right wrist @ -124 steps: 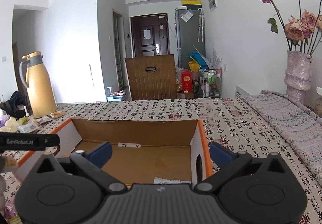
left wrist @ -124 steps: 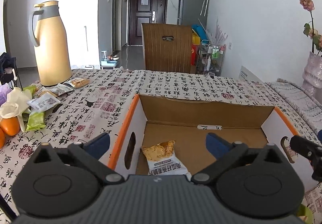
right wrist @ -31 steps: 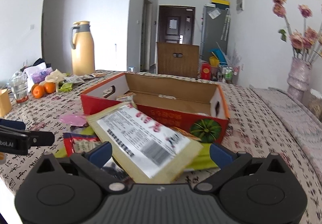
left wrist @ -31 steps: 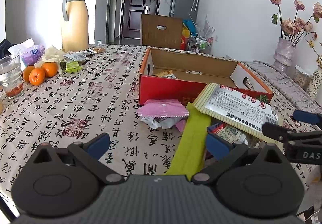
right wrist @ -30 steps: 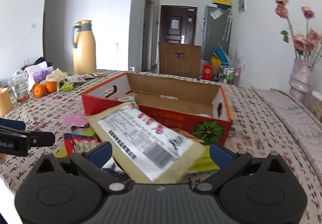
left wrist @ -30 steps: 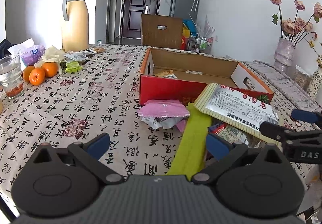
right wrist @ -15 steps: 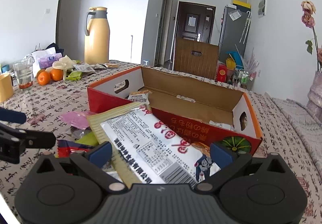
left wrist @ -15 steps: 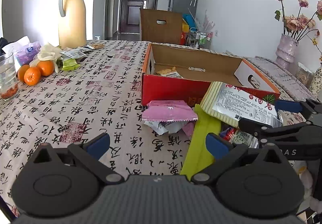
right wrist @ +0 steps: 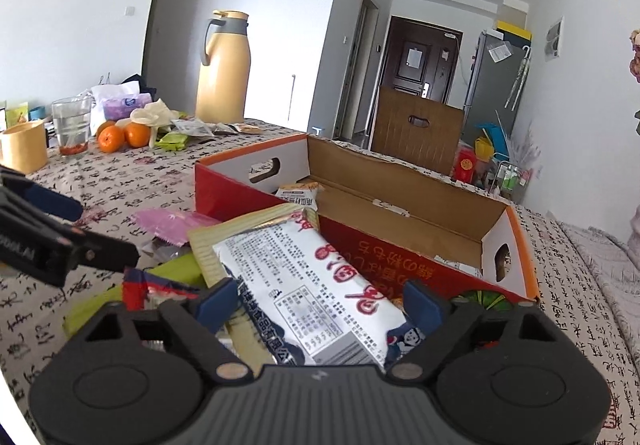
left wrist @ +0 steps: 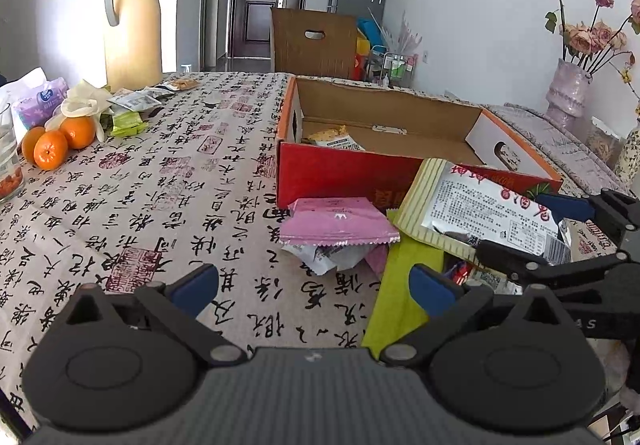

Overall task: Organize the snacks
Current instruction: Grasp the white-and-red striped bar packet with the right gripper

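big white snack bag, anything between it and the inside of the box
Only the box's near red wall. The big white snack bag sits between the right hand-held gripper's fingers, its far end leaning against that wall's rim. One small packet lies in the box's left end; the rest of the visible floor looks free.

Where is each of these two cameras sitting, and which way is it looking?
Left wrist: on the left gripper, looking along its open fingers across the table to the box; the right gripper shows at right.
Right wrist: on the right gripper, looking over the big packet between its fingers into the box; the left gripper shows at left.
Shared: box, big packet, pink packet, flask, oranges.
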Demonstrator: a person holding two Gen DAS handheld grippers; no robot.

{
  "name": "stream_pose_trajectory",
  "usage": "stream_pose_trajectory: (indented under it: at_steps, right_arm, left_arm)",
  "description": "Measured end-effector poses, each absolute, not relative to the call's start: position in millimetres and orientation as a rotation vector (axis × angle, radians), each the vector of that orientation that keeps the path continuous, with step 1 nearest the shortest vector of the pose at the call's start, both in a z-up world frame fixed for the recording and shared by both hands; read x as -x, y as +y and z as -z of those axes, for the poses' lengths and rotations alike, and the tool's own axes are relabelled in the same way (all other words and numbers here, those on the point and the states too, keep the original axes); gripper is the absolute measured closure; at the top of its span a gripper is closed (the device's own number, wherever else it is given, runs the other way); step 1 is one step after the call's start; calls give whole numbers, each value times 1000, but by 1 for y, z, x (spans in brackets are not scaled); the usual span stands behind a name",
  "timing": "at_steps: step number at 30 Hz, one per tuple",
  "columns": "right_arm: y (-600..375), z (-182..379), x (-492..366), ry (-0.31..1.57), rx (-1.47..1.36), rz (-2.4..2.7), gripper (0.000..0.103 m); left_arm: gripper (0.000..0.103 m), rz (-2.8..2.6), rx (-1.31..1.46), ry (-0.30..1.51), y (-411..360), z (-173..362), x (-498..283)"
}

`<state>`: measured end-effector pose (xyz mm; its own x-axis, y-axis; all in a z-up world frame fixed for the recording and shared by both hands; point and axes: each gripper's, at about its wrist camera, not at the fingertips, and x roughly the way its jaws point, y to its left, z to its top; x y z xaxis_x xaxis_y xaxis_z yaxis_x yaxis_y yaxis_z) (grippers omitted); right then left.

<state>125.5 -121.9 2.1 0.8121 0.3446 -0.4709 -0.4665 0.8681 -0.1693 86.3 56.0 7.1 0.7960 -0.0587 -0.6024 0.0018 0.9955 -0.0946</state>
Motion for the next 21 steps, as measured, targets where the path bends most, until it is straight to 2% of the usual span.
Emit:
stream_pose_trajectory:
  at_steps: [6, 10, 13, 21]
  right_arm:
    - [-124, -5, -122, 442, 330, -472, 30]
    - [-124, -8, -118, 447, 385, -501, 52]
    - [-125, -9, -116, 451, 416, -516, 55]
    - [-131, -13, -108, 435, 403, -522, 74]
  left_arm:
    - [0, 31, 91, 656, 56, -6, -88]
    - [0, 27, 86, 657, 56, -6, -88]
    - [0, 23, 86, 658, 55, -7, -88]
    - [0, 21, 80, 657, 54, -8, -87]
